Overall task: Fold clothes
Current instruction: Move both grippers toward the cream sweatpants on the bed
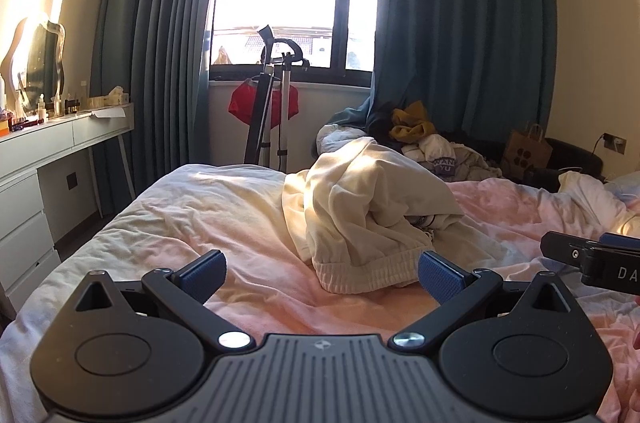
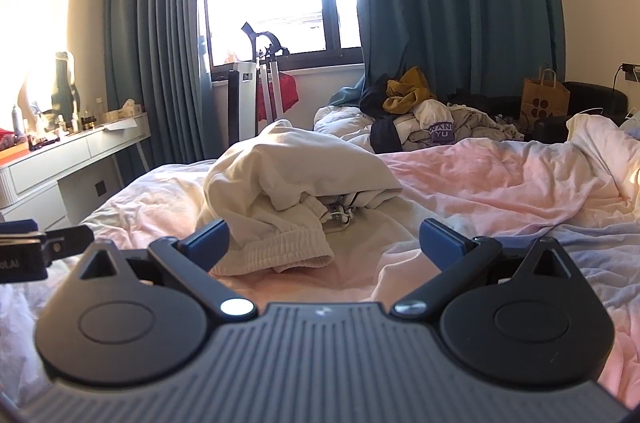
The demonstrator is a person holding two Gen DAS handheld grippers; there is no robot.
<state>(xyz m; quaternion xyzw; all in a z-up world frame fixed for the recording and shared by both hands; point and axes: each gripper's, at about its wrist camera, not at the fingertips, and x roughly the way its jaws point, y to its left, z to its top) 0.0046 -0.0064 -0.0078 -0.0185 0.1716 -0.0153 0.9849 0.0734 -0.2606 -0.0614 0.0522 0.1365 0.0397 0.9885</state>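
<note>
A crumpled cream sweatshirt-like garment (image 1: 360, 207) lies in a heap on the pink bedsheet (image 1: 248, 223); its ribbed hem faces me. My left gripper (image 1: 320, 277) is open and empty, just short of the hem. My right gripper (image 2: 324, 243) is open and empty, close in front of the same garment (image 2: 288, 179) with its hem near the left finger. The right gripper's fingertips also show at the right edge of the left wrist view (image 1: 560, 247); the left gripper shows at the left edge of the right wrist view (image 2: 48, 239).
A pile of other clothes (image 1: 432, 143) lies at the bed's far end under the curtains. A white dresser (image 1: 48, 159) with a mirror stands on the left. A stand with a red cloth (image 1: 272, 103) is by the window. A paper bag (image 2: 544, 99) sits at the right.
</note>
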